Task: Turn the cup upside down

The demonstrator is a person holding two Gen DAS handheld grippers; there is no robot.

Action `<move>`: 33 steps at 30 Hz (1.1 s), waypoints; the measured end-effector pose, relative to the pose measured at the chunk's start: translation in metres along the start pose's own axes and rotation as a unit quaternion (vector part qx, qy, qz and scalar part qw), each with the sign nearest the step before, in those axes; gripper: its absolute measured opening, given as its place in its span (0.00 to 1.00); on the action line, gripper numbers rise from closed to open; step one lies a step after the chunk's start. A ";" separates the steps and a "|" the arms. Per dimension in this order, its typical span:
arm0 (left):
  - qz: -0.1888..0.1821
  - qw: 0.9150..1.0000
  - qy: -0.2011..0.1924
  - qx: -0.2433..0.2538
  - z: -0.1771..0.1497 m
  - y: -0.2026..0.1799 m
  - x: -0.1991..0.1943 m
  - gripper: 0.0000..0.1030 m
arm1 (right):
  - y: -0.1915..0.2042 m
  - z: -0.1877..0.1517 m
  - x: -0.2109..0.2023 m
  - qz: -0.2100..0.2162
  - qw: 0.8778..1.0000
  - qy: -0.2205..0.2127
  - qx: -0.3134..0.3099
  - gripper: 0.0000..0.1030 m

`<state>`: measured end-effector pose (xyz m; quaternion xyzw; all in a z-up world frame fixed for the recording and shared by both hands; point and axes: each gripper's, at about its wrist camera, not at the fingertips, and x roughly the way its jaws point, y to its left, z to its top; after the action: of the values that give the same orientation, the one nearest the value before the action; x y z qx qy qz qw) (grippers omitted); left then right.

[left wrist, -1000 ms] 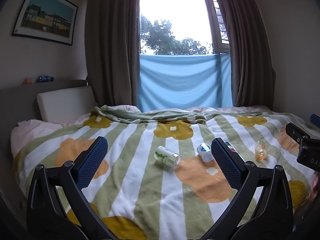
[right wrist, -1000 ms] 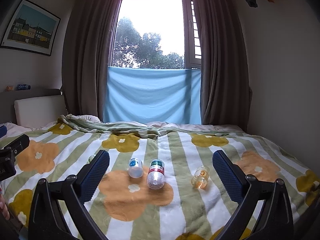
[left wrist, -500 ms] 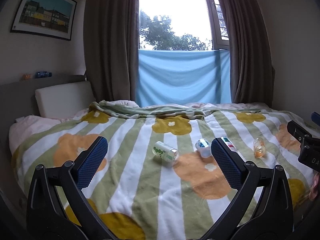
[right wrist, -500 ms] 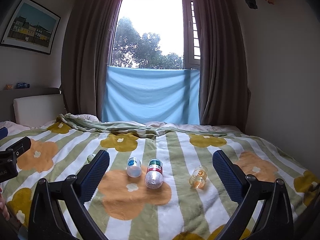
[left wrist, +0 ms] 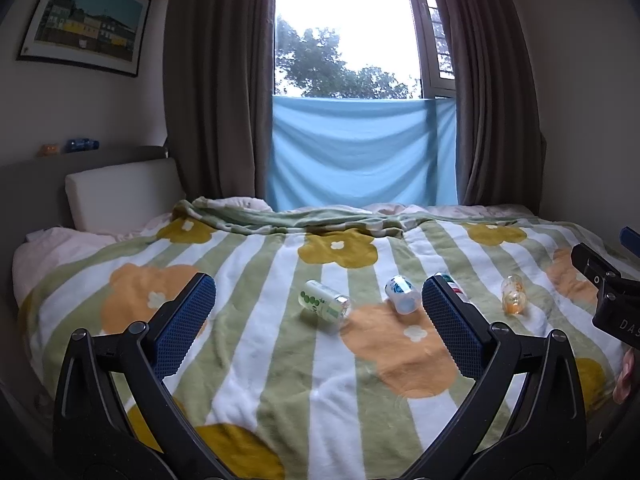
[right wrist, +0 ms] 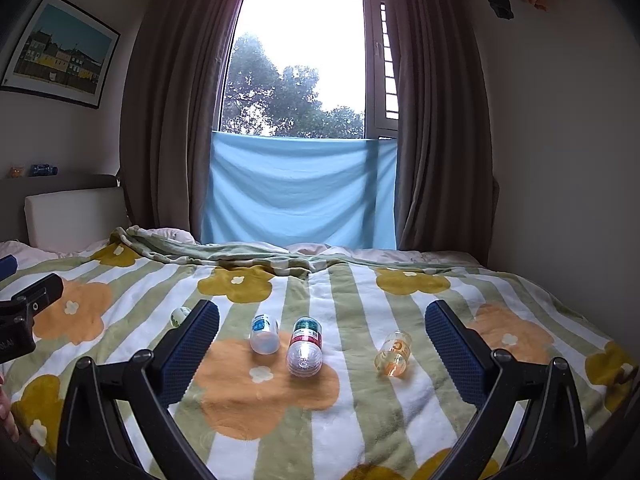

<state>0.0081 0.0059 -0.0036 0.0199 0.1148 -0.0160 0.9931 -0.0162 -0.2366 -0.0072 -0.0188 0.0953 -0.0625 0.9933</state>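
Several small plastic cups lie on their sides on a striped flower blanket point(left wrist: 280, 360). In the left wrist view I see a green-dotted cup point(left wrist: 325, 306), a blue-print cup point(left wrist: 401, 294), a red-and-green cup point(left wrist: 451, 282) partly behind my right finger, and an orange cup point(left wrist: 513, 294). The right wrist view shows the blue-print cup point(right wrist: 264, 333), the red-and-green cup point(right wrist: 305, 347), the orange cup point(right wrist: 393, 353) and the green-dotted cup point(right wrist: 179, 316). My left gripper point(left wrist: 319, 320) and right gripper point(right wrist: 322, 348) are open and empty, held above the bed short of the cups.
A headboard with a white pillow point(left wrist: 122, 192) stands at the left. Brown curtains and a blue cloth point(left wrist: 362, 152) cover the window behind the bed. The right gripper shows at the right edge of the left view point(left wrist: 608, 296). The wall is close on the right.
Both views have tilted up slightly, so the bed and cups sit a little lower in frame. The cups have not moved and both grippers stay open.
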 end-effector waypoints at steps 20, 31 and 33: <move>-0.017 1.000 -0.002 -0.007 0.003 0.001 -0.004 1.00 | -0.001 -0.001 0.000 -0.005 1.000 -0.001 0.006 1.00; -0.018 1.000 0.001 -0.009 0.002 -0.001 -0.002 1.00 | 0.000 -0.003 -0.001 -0.006 1.000 0.000 0.006 1.00; -0.018 1.000 0.003 -0.009 0.001 -0.001 -0.001 1.00 | 0.001 -0.004 -0.001 -0.006 1.000 0.002 0.005 1.00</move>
<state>0.0074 0.0053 -0.0028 0.0088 0.1180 -0.0324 0.9924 -0.0178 -0.2352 -0.0108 -0.0147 0.0965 -0.0693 0.9928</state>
